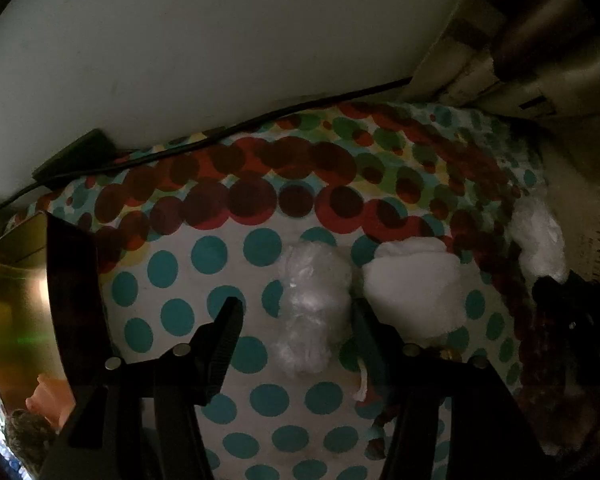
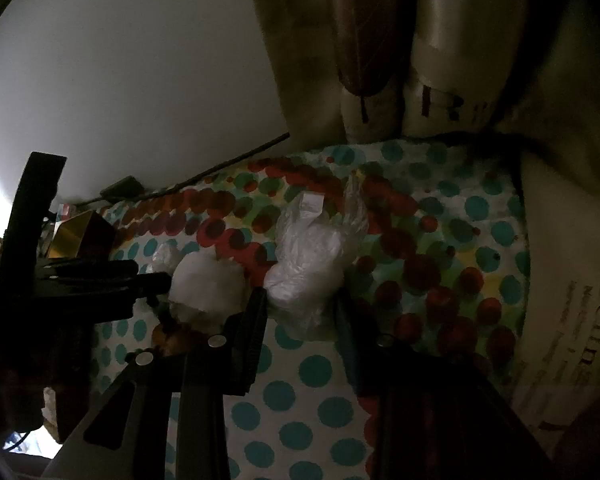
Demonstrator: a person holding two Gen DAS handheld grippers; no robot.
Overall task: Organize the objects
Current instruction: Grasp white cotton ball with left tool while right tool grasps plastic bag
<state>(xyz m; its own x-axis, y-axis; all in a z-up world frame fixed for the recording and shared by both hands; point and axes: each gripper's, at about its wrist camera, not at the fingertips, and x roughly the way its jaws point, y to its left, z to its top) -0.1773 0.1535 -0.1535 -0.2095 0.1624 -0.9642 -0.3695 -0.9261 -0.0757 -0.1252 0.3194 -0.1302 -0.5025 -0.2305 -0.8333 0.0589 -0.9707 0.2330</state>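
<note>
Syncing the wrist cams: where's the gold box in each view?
Left wrist: gold box fills the far left edge, beside the left gripper.
Right wrist: small at left-centre, behind the left gripper.
Shared landmark: black cable along the wall above the dotted cloth.

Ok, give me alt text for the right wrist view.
The right gripper straddles a crumpled clear plastic bag of white stuffing on a polka-dot cloth; its jaws are opening. The left gripper reaches in beside it.
</note>
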